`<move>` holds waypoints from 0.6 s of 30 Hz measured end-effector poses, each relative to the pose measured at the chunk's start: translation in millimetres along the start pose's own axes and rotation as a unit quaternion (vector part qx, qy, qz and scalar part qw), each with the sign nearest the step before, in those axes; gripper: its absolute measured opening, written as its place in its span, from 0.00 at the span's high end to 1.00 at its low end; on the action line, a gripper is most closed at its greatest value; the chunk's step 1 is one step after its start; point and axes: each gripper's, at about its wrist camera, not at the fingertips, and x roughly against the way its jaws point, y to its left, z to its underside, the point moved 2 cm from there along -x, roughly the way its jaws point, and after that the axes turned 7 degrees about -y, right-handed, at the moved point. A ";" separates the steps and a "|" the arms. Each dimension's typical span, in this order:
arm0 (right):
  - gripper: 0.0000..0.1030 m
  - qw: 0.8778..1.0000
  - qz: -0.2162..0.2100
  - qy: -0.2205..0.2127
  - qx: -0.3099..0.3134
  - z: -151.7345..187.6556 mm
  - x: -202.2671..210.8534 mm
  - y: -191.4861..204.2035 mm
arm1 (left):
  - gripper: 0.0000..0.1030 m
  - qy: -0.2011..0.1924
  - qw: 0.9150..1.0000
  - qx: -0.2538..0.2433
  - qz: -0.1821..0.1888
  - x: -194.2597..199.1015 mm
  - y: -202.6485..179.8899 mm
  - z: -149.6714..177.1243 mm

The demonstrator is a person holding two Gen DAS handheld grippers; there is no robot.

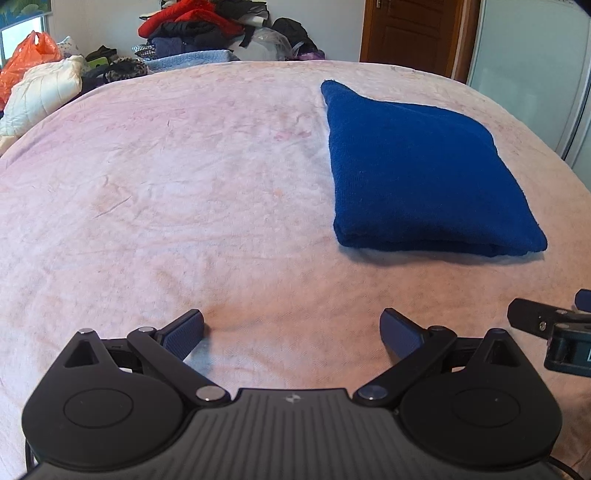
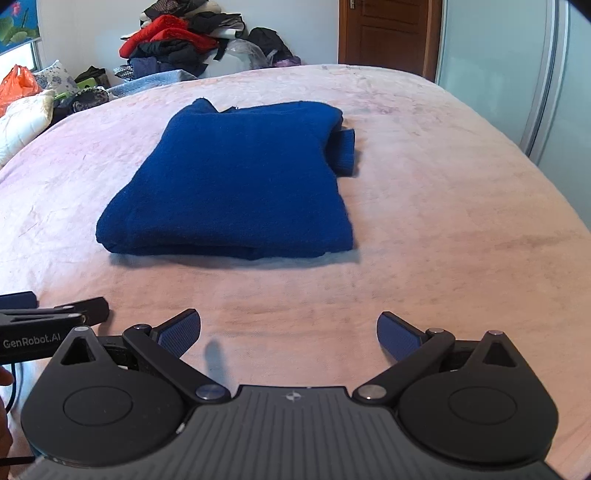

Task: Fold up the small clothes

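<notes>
Blue sweater [image 2: 236,177] is folded into a compact rectangle, lying flat on the pink bedspread [image 2: 424,221]. Layered fold edge faces the cameras. In the right wrist view a ribbed cuff or sleeve end [image 2: 345,151] sticks out of the sweater's far right side. A small pointed bit of fabric pokes up at the far left corner.

Nothing touches the sweater. Both grippers sit on the near side of it, well apart from its front edge, over bare bedspread.

Left gripper [image 1: 291,334]: jaws spread wide, nothing between them. Sweater is ahead and to its right in the left wrist view. Blue pads [image 1: 184,334] look clean, hovering low or resting on the bedspread; can't tell which.

Right gripper [image 2: 289,334]: jaws also spread wide, empty. Sweater is ahead and slightly left of it. The left gripper's side shows at the left edge of this view, just beside the right gripper; part of a hand [image 2: 4,376] is at the frame edge there.

Beyond the sweater, past the far edge of the bed: a heap of clothes [image 2: 173,40] with red and dark items, an orange plastic bag [image 1: 29,55], a white quilted item [image 1: 40,92]. Behind the sweater to the right: a wooden door [image 2: 388,33] and a pale sliding wardrobe panel [image 2: 491,55].
</notes>
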 end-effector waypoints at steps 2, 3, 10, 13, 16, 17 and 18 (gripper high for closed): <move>0.00 1.000 -0.001 -0.004 0.002 -0.3 1.7 -0.2 | 0.01 0.004 1.000 0.004 0.002 0.1 1.4 0.2; 0.00 1.000 -0.001 -0.004 0.003 -0.8 1.9 0.0 | 0.01 0.004 1.000 0.005 0.002 0.1 1.8 0.1; 0.00 1.000 -0.011 -0.010 0.024 0.6 1.4 3.5 | 0.01 0.001 1.000 0.002 -0.002 0.7 1.6 0.9; 0.00 1.000 -0.012 -0.009 0.021 0.5 0.1 2.8 | 0.01 -0.002 1.000 0.001 -0.006 1.8 1.7 0.8; 0.00 1.000 -0.013 -0.008 0.016 0.7 -1.3 0.8 | 0.01 -0.006 1.000 0.004 -0.004 3.2 2.6 0.4; 0.00 1.000 -0.014 -0.008 0.017 1.0 -1.9 -0.1 | 0.01 -0.007 1.000 0.004 -0.005 3.5 2.8 0.3; 0.00 1.000 -0.015 -0.009 0.017 1.4 -2.6 -1.1 | 0.01 -0.008 1.000 0.003 -0.007 3.7 3.0 0.2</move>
